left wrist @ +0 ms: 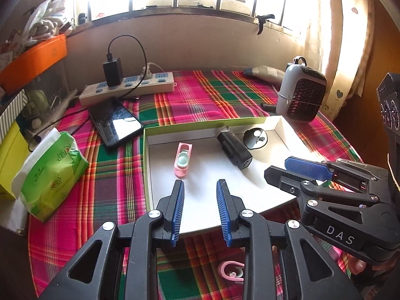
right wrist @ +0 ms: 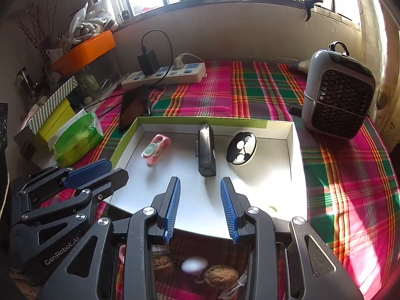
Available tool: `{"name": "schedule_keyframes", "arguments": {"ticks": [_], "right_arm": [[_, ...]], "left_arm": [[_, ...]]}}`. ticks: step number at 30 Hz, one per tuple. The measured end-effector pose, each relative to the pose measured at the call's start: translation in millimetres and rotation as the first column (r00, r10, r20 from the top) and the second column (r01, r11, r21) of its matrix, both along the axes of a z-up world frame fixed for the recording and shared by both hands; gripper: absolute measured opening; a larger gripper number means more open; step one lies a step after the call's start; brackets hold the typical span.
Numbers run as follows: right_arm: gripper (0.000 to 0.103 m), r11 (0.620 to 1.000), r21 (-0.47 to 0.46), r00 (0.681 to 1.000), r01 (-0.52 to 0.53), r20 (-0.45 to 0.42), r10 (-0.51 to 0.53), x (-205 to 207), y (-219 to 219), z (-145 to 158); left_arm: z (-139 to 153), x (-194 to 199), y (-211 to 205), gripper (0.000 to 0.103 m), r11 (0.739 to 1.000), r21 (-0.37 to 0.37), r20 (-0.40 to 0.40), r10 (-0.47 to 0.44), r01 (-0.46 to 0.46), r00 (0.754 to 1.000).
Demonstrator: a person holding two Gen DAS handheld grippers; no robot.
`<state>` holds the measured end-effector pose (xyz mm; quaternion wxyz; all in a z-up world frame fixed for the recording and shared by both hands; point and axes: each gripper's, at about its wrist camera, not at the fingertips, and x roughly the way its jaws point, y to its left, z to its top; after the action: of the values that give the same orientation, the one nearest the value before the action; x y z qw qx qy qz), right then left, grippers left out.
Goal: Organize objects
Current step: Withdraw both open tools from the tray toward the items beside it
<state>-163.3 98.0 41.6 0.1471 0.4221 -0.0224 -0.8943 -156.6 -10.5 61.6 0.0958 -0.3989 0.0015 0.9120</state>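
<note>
A shallow white box with a green rim lies on the plaid cloth. Inside lie a pink clip-like item with a mint disc, a black block-shaped device and a black round disc with white spots. My left gripper is open and empty above the box's near part. My right gripper is open and empty over the box's near edge; it shows at the right in the left wrist view. Below the grippers lie a pink hook, two walnuts and a white blob.
A phone, a power strip with charger and a green tissue pack lie left of the box. A small grey heater stands at the back right. Boxes and an orange bin crowd the left edge.
</note>
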Motion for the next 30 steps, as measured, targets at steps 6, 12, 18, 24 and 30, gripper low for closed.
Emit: {"name": "schedule_keyframes", "arguments": {"ticks": [6, 12, 18, 24, 30], "right_arm": [[0.035, 1.0, 0.0, 1.0, 0.007, -0.017, -0.007, 15, 2, 3], [0.037, 1.0, -0.006, 0.999, 0.018, -0.029, -0.019, 29, 6, 3], [0.04, 0.999, -0.018, 0.999, 0.031, -0.032, -0.032, 40, 11, 0], [0.04, 0.999, -0.025, 0.998, 0.041, -0.044, -0.042, 50, 18, 0], [0.04, 0.998, -0.015, 0.997, 0.057, -0.059, -0.058, 62, 27, -3]], "left_arm": [[2, 15, 0, 0.025, 1.0, 0.001, -0.011, -0.001, 0.001, 1.0], [-1, 26, -2, 0.025, 1.0, 0.016, -0.007, -0.002, 0.002, 1.0], [-7, 37, -4, 0.025, 1.0, 0.028, 0.006, 0.002, -0.002, 1.0], [-12, 46, -8, 0.025, 0.998, 0.058, 0.017, 0.001, -0.002, 1.0], [-18, 56, -6, 0.025, 0.997, 0.071, 0.026, -0.023, 0.021, 0.999]]}}
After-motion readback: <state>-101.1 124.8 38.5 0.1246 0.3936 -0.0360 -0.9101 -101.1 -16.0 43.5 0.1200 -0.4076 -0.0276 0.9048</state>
